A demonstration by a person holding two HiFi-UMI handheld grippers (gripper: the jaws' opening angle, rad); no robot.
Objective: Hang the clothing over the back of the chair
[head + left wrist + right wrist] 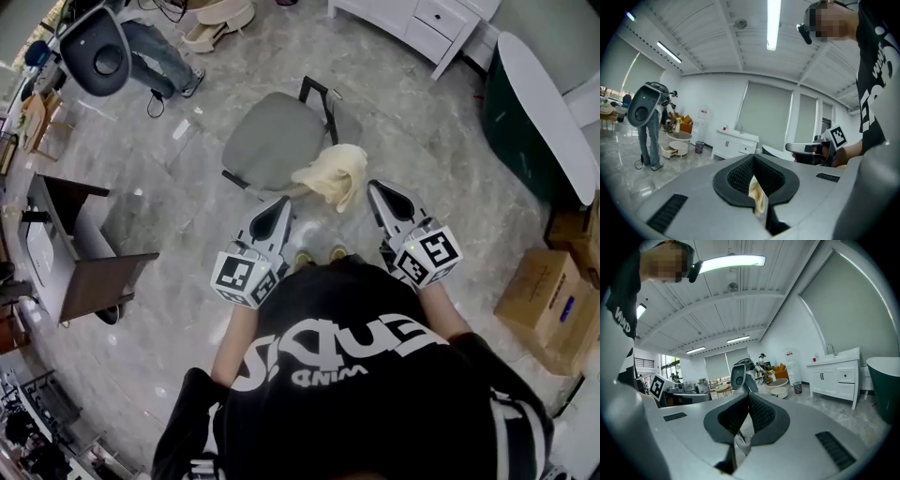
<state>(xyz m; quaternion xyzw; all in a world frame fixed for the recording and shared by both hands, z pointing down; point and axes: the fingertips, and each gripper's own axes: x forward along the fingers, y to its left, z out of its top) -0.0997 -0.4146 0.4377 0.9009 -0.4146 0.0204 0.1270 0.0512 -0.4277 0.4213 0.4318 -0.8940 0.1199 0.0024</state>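
Head view: pale yellow crumpled fabric garment (333,173) hangs bunched at the near edge of the grey padded swivel chair (267,141); left gripper (283,201) is clamped tight on a yellow fold; right gripper (373,186) likewise pinches a pale fold; both point roughly level.

Clothing (333,173) at chair's (272,141) near edge

Marble floor (441,141), white cabinet (427,23) (strip light (772,23) overhead).
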